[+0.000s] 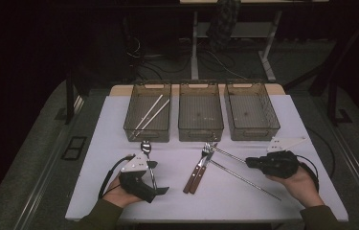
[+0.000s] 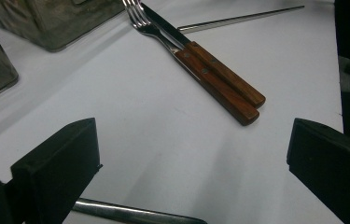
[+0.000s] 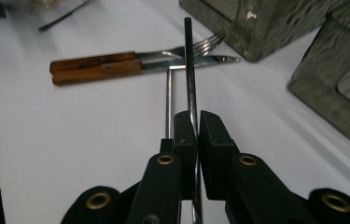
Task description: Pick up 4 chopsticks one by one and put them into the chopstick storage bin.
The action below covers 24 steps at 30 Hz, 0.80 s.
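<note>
My right gripper [image 3: 195,122] is shut on a thin metal chopstick [image 3: 189,65], which sticks out past the jaws just above the table. In the high view this right gripper [image 1: 249,162] is at the table's right and holds that chopstick [image 1: 227,154] pointing left toward the fork's tines. A second chopstick [image 1: 244,178] lies flat on the white table [image 1: 287,124]. A fork and a knife with wooden handles [image 1: 197,170] lie side by side mid-table. My left gripper [image 1: 158,178] stands open at the front left, its jaws wide apart over a spoon's handle [image 2: 130,214].
Three mesh baskets stand in a row at the back: the left one [image 1: 133,125] holds two chopsticks, while the middle [image 1: 201,128] and right [image 1: 252,130] baskets look bare. The spoon's bowl [image 1: 145,146] lies just in front of the left basket.
</note>
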{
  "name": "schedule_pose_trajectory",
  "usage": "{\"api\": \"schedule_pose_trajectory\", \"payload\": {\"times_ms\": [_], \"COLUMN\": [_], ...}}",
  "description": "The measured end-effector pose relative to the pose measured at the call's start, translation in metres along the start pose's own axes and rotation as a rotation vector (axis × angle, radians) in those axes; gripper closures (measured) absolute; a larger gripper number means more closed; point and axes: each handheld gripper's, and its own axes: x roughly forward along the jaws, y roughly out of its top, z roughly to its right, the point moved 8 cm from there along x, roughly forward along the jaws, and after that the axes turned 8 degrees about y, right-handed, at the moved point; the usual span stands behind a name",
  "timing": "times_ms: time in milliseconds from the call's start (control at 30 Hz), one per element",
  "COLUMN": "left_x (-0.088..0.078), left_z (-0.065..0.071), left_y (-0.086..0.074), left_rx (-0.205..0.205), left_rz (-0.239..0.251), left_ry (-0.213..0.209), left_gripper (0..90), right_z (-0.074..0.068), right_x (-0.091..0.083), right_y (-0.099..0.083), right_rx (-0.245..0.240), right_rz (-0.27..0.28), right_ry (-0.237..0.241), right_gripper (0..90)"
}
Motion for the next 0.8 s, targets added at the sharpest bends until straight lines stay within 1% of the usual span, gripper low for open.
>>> {"api": "schedule_pose_trajectory", "payload": {"times_ms": [133, 300, 500, 667, 800], "left_x": [-0.001, -0.001, -0.001, 0.0, 0.001], "left_z": [-0.001, -0.002, -0.002, -0.001, -0.001], "left_y": [0.0, 0.001, 0.0, 0.0, -0.001], "left_rx": [-0.004, -0.019, -0.013, -0.007, -0.005], "left_rz": [0.002, 0.009, 0.004, 0.003, 0.0], "left_ry": [0.011, 0.014, 0.015, 0.012, 0.01], "left_gripper": [0.0, 0.0, 0.0, 0.0, 0.0], "right_z": [-0.001, -0.002, -0.002, -0.002, -0.002], "right_x": [0.002, 0.006, 0.009, 0.017, 0.026], "right_y": [0.012, 0.024, 0.04, 0.052, 0.06], "right_rx": [-0.008, -0.011, -0.011, -0.015, -0.009], "right_rz": [0.016, 0.038, 0.072, 0.073, 0.073], "right_ry": [0.001, 0.01, 0.016, 0.013, 0.013], "right_gripper": [85.6, 85.6, 85.6, 85.6, 85.6]}}
